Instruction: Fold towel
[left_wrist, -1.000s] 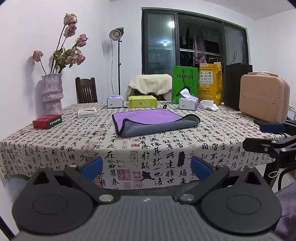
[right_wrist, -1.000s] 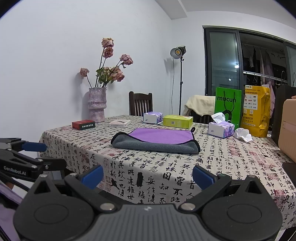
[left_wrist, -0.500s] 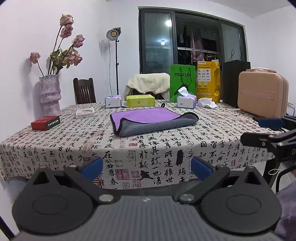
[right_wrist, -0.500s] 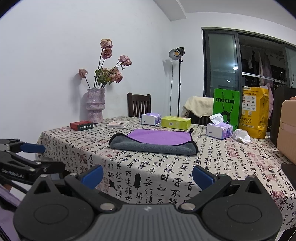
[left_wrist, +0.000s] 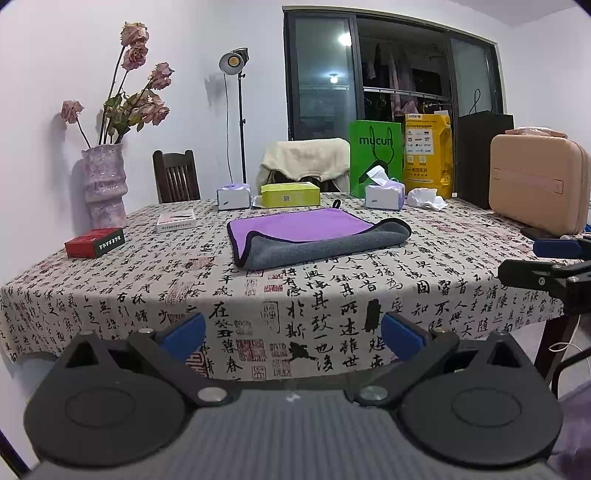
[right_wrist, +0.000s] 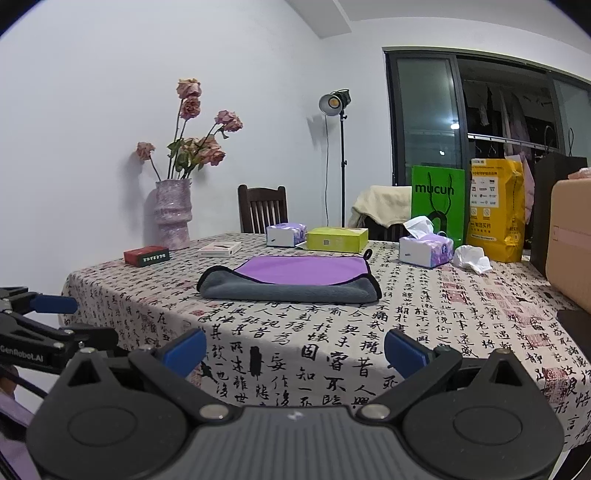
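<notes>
A purple towel with a grey underside lies on the table, its near edge folded over so grey faces up. It also shows in the right wrist view. My left gripper is open and empty, held in front of the table's near edge, well short of the towel. My right gripper is open and empty, also off the near edge. The right gripper shows at the right of the left wrist view, and the left gripper at the left of the right wrist view.
The table wears a calligraphy-print cloth. On it stand a vase of dried roses, a red box, a white box, tissue boxes, a yellow-green box, a green bag and a tan case.
Both grippers have shifted slightly relative to the table and stay open. The towel has not moved.
</notes>
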